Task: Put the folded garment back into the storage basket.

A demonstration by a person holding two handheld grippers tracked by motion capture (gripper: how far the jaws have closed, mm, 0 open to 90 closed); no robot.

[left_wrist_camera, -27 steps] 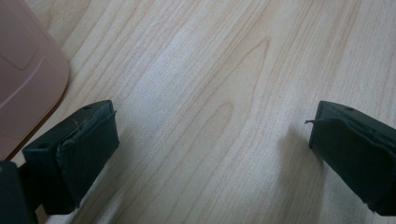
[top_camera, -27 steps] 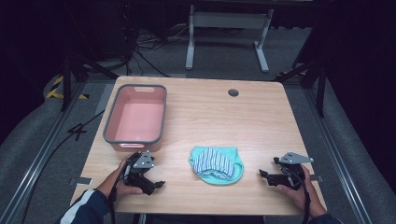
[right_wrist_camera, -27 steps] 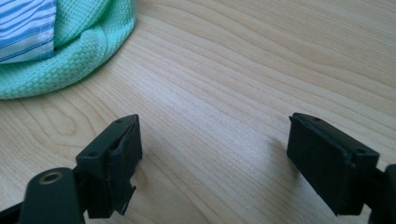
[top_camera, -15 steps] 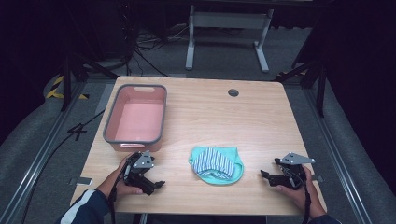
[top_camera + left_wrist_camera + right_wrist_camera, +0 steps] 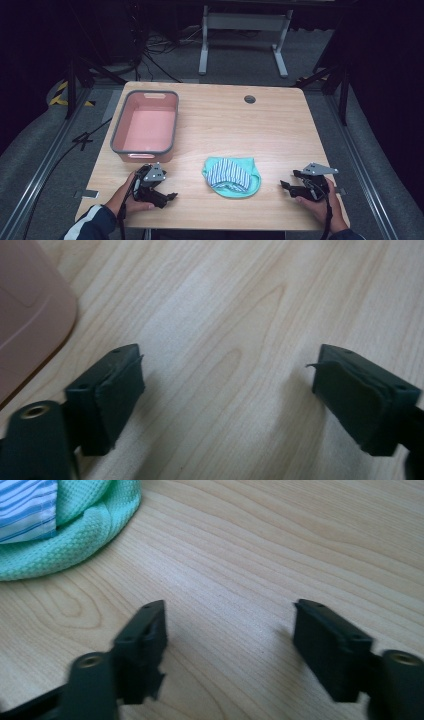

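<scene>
Two hand-held grippers rested low on one wooden table, each held in one hand at the near edge. Left hand-held gripper lay at the near left, just in front of one pink basin with a grey rim; jaws seen spread wide in the left gripper view, with nothing but bare wood grain between them and a pink corner of the basin at the upper left. Right hand-held gripper lay at the near right, pointed toward the middle of the table; jaws likewise parted wide in the right gripper view, empty, over bare wood. Counted one bundle of cloth between the two hand-held grippers, apart from both: one mint-green knitted piece wrapped around one blue-and-white striped piece, lying flat on the table near the front edge. Saw the green edge of the bundle at the upper left of the right gripper view, clear of the jaws. Noted one dark round hole in the table top near the far edge. Basin appeared empty inside.
</scene>
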